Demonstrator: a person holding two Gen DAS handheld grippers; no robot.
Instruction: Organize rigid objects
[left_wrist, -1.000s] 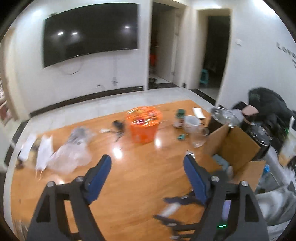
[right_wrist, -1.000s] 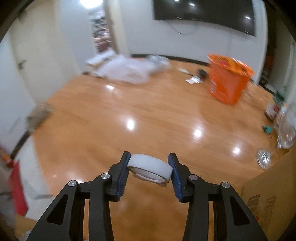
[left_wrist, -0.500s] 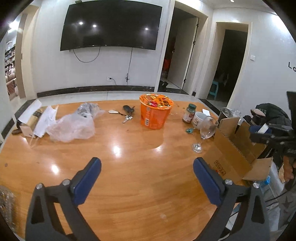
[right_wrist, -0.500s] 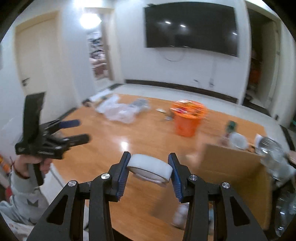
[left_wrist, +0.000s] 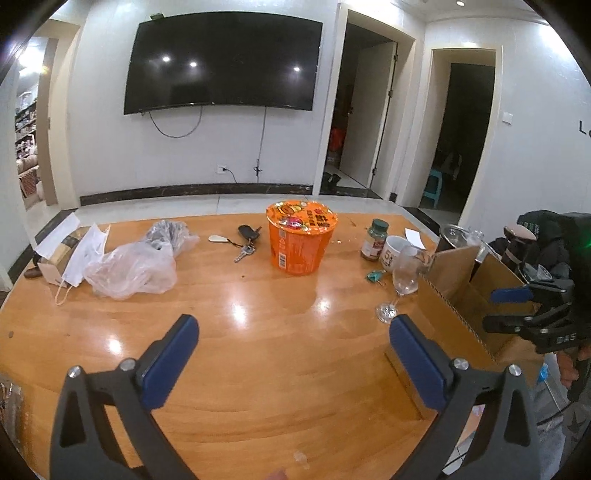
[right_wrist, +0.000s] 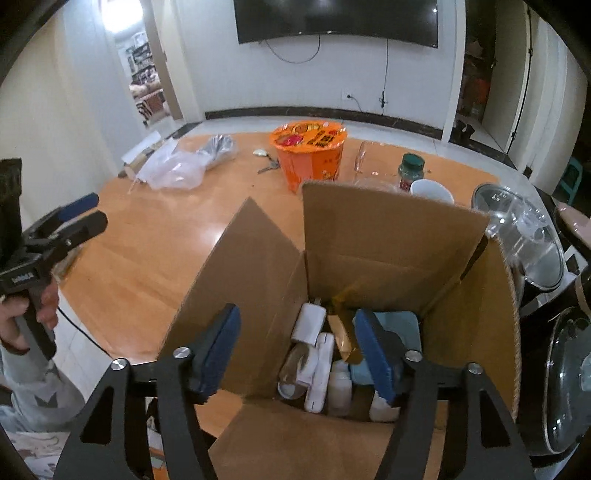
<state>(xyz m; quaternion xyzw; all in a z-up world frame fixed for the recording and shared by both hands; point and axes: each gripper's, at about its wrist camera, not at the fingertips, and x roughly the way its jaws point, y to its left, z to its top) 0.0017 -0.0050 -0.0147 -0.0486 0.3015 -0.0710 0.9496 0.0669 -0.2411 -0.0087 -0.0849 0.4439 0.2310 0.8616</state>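
Note:
My right gripper (right_wrist: 297, 326) is open and empty above the open cardboard box (right_wrist: 391, 236) at the table's right end. The box holds several white and teal items (right_wrist: 321, 354); the white tape roll cannot be singled out among them. My left gripper (left_wrist: 293, 341) is open and empty over the wooden table (left_wrist: 258, 332). On the table stand an orange noodle cup (left_wrist: 301, 236), a wine glass (left_wrist: 400, 280), a white mug (left_wrist: 393, 251), a small jar (left_wrist: 373, 240) and keys (left_wrist: 247, 243). The right gripper also shows in the left wrist view (left_wrist: 517, 306).
A clear plastic bag (left_wrist: 133, 266), a face mask (left_wrist: 79, 254) and a small carton (left_wrist: 55, 251) lie at the table's left. A glass pot lid (right_wrist: 524, 236) and a dark cooker (right_wrist: 565, 369) sit right of the box. A green clip (left_wrist: 375, 275) lies near the glass.
My right gripper swung over the box and opened; the white tape roll it held is gone from its fingers. My left gripper stayed open, its view steadied over the table.

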